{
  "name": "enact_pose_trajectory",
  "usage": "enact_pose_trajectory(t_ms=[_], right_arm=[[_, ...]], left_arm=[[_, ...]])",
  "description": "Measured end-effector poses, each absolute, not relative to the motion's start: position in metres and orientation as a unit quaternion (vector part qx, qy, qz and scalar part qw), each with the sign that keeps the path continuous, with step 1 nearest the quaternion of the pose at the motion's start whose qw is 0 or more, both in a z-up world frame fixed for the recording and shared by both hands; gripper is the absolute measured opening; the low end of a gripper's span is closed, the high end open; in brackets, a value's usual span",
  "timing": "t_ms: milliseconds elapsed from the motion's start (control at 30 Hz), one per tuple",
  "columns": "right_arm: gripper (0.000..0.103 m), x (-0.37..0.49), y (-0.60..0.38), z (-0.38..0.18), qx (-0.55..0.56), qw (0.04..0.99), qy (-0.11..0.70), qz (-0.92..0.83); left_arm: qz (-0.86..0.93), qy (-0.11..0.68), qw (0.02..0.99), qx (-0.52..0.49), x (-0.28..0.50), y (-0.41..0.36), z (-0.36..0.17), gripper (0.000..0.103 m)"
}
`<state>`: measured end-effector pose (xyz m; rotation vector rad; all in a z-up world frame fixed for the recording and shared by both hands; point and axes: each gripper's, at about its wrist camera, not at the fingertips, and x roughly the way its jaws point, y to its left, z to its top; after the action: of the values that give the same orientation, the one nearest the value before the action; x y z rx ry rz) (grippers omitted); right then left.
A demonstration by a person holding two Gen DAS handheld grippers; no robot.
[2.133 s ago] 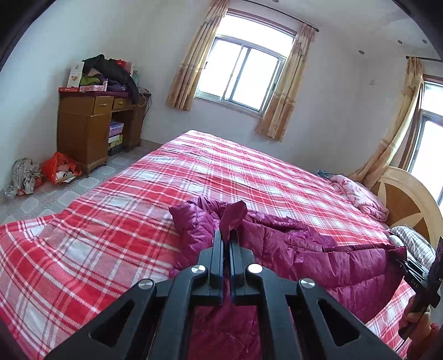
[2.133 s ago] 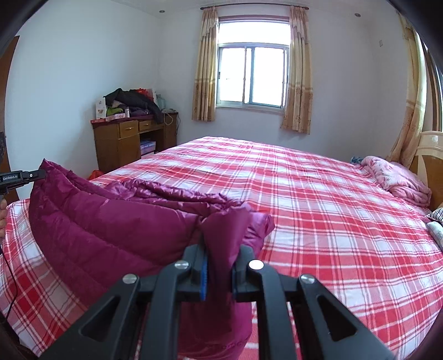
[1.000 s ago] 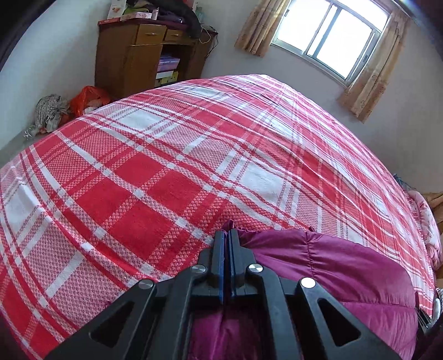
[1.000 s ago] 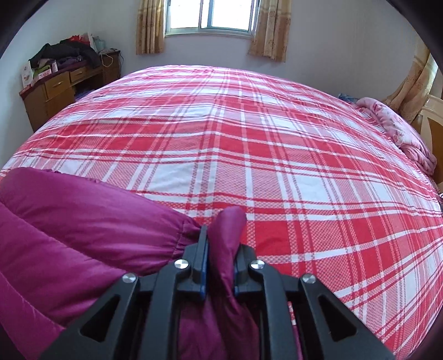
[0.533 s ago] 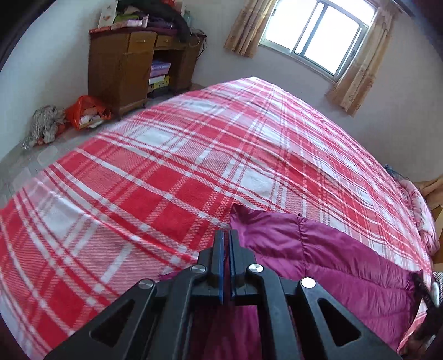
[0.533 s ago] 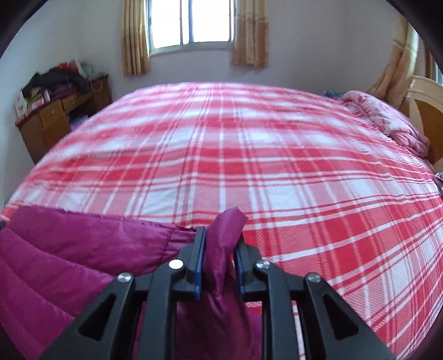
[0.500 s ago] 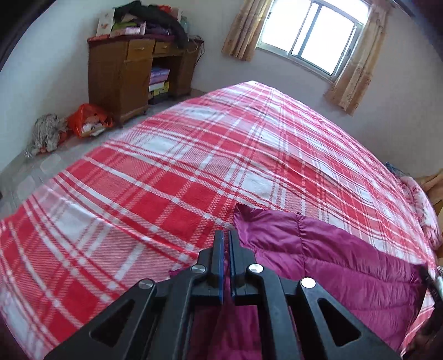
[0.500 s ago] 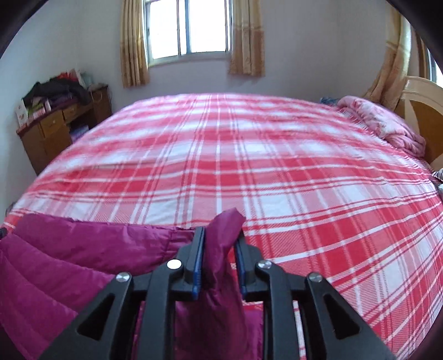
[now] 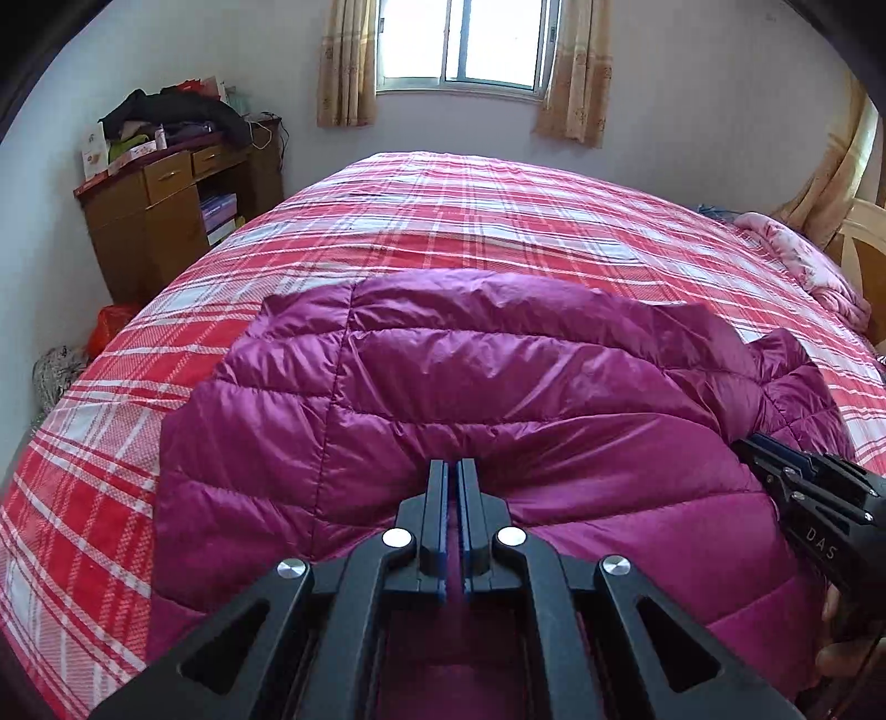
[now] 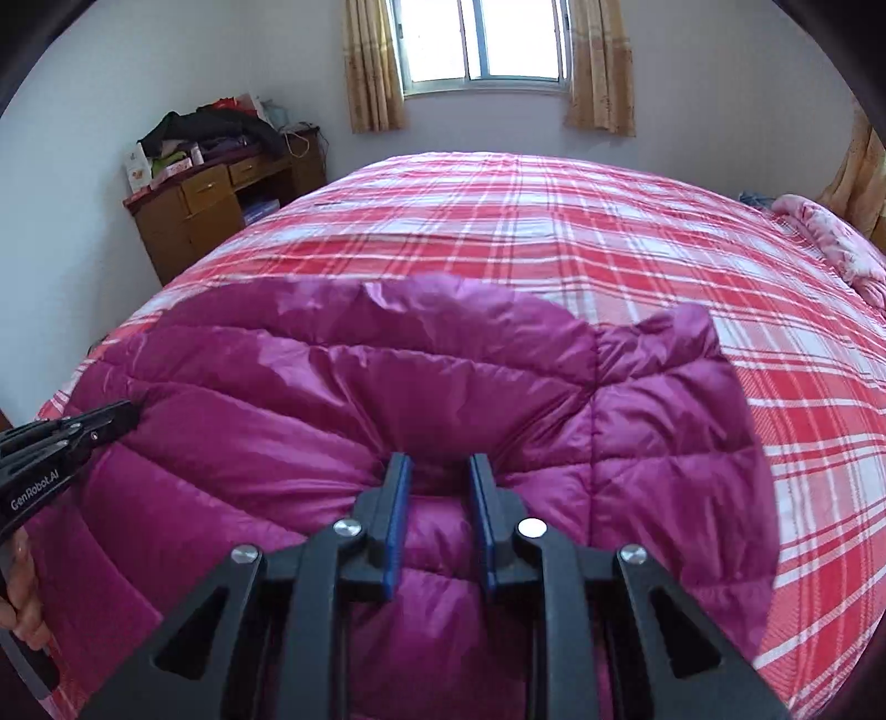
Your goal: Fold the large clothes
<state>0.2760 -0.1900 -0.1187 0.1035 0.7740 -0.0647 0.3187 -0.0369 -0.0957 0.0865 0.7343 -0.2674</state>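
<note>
Covering bed point(image 9: 498, 221): red plaid sheet, magenta jacket point(image 9: 498, 387); left tool point(image 9: 455, 471) clenched, right tool point(image 10: 440, 471) just loosening; desk point(image 9: 166, 221).

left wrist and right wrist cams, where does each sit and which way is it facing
Left wrist view: on the left gripper, looking down along its shut fingers over the purple jacket on the plaid bed toward the window; the right gripper and a bit of hand show at right.
Right wrist view: on the right gripper, facing the same way, jaws parted over a jacket fold; the left gripper and hand show at left.
Shared: jacket, bed, window, desk, each other's gripper.
</note>
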Motion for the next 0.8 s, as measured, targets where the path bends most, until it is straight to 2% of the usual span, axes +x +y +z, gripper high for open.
enact_pose_trajectory(t_ms=[233,400,467,500,533,600,700,800], right_arm=[[0.025,0.279,-0.195,-0.120,0.062,0.921,0.384,-0.027],[0.027,0.278,-0.195,-0.113,0.062,0.917,0.392,-0.035],[0.035,0.260,-0.204,-0.098,0.079,0.921,0.379,-0.036],[0.050,0.247,-0.209,-0.090,0.089,0.929,0.358,-0.038],[0.075,0.230,-0.216,-0.080,0.100,0.936,0.334,-0.045],[0.098,0.201,-0.229,-0.067,0.117,0.944,0.302,-0.062],[0.098,0.175,-0.252,-0.065,0.152,0.939,0.300,-0.071],[0.098,0.167,-0.274,-0.087,0.215,0.913,0.340,-0.074]], left_arm=[[-0.111,0.366,0.922,0.058,0.328,-0.040,-0.113,0.003],[-0.111,0.376,0.918,0.061,0.325,-0.036,-0.107,0.003],[-0.124,0.373,0.918,0.051,0.312,-0.022,-0.091,0.003],[-0.129,0.357,0.925,0.033,0.301,-0.008,-0.081,0.003],[-0.130,0.338,0.932,0.017,0.290,0.008,-0.071,0.003],[-0.113,0.315,0.942,-0.010,0.273,0.039,-0.058,0.003],[-0.086,0.317,0.943,-0.055,0.261,0.082,-0.061,0.003],[-0.090,0.362,0.917,-0.143,0.265,0.116,-0.087,0.003]])
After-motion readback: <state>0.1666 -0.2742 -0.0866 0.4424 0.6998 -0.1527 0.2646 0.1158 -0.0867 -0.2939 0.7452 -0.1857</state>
